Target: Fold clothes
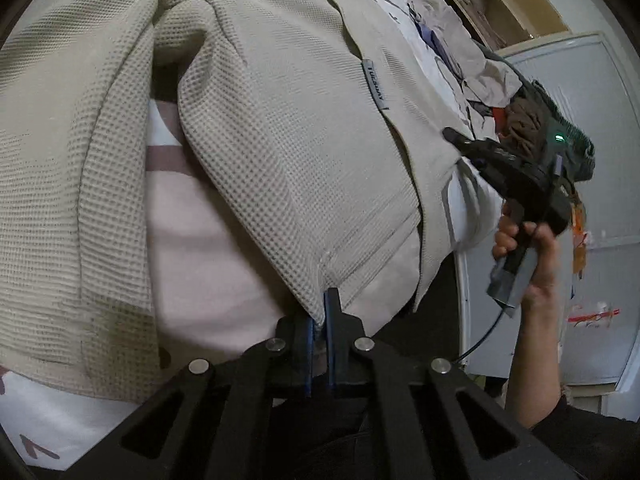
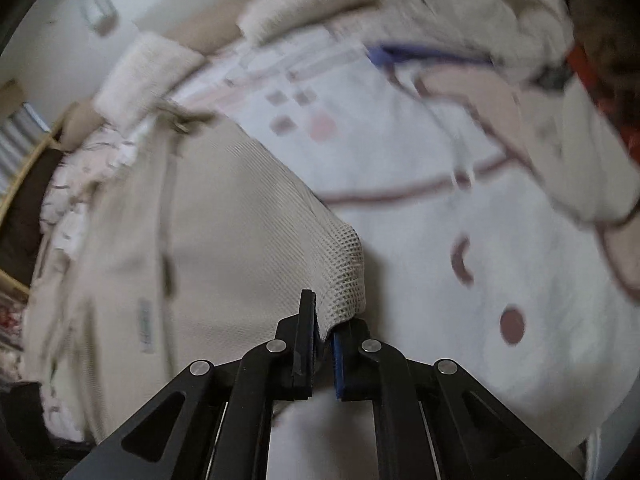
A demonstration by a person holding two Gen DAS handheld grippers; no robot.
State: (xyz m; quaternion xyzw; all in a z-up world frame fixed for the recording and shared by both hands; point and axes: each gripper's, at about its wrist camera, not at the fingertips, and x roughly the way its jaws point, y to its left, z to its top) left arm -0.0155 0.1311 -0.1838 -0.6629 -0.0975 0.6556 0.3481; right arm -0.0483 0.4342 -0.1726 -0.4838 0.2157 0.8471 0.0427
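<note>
Jaws of left gripper (image 1: 320,316), right gripper (image 2: 322,320) pinching beige waffle garment (image 1: 280,140) corners.

Lighting: soft, even, indoor; dim at bottom. Left view: sharp, shadow in cloth folds. Right view: heavy motion blur throughout. Both: fisheye curvature, black vignetted corners.

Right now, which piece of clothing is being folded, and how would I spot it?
Look at the bed with the white patterned cover. On it lies the beige waffle-knit garment, its edges pinched by the left gripper and right gripper. Its grid texture and small grey label distinguish it from the crumpled clothes pile.
</note>
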